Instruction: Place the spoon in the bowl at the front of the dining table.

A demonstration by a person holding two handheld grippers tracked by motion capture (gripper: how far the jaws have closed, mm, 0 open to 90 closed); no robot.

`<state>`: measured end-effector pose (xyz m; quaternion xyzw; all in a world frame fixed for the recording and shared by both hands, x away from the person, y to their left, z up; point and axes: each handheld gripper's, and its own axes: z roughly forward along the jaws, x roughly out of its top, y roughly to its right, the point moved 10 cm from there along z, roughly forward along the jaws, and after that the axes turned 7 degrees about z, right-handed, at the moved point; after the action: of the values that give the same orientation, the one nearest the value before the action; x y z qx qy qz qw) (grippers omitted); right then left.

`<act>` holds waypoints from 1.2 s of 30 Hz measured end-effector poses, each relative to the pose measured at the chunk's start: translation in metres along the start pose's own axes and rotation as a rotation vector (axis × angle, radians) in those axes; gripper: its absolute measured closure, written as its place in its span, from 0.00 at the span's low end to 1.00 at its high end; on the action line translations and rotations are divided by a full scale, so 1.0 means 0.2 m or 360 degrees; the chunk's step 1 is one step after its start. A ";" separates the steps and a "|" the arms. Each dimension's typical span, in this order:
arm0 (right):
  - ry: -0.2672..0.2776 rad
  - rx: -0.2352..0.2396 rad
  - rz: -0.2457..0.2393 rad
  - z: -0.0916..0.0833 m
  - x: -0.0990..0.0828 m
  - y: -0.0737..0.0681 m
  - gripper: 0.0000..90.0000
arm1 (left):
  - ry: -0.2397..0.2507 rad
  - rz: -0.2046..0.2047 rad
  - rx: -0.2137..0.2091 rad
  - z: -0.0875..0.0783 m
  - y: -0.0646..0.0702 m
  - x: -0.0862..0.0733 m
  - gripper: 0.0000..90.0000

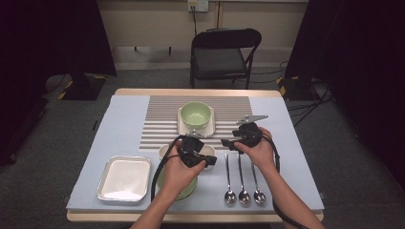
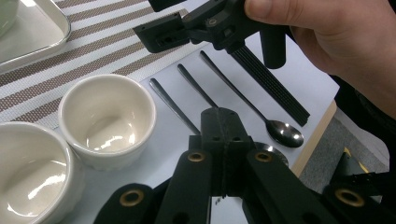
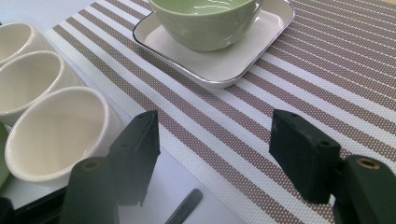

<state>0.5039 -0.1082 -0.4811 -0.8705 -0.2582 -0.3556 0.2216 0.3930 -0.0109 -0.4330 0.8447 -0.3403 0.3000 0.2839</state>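
My left gripper [image 1: 209, 160] is held in a hand low over the table, between the cups and the spoons. Its jaws are pressed together with nothing between them [image 2: 223, 119]. Beyond them lie three steel spoons [image 2: 261, 116] side by side on the blue cloth. My right gripper [image 1: 229, 143] hovers over the spoon handles, jaws apart and empty [image 3: 219, 140]. It faces a green bowl [image 3: 205, 18] on a white square plate [image 3: 238, 63]. Cream cups [image 3: 51, 130] stand to its left, and two of them [image 2: 109, 114] are in the left gripper view.
A striped placemat [image 1: 162, 114] covers the middle of the table under the plate. A shallow metal tray [image 1: 124, 178] sits at the front left. A green dish [image 1: 184, 188] lies under the left forearm. A black folding chair [image 1: 224, 52] stands behind the table.
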 end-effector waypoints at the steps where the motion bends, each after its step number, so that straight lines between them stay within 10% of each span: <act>1: 0.0001 -0.0001 -0.0002 0.00 0.00 0.00 0.37 | -0.0001 0.0002 -0.0004 0.00 0.00 0.00 1.00; 36: -0.0005 0.0006 -0.0021 0.00 -0.02 0.00 0.37 | -0.0054 0.0019 -0.0024 0.15 0.10 -0.03 1.00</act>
<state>0.5007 -0.1103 -0.4844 -0.8689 -0.2649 -0.3553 0.2204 0.3835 -0.0401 -0.4518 0.8454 -0.3524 0.2848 0.2827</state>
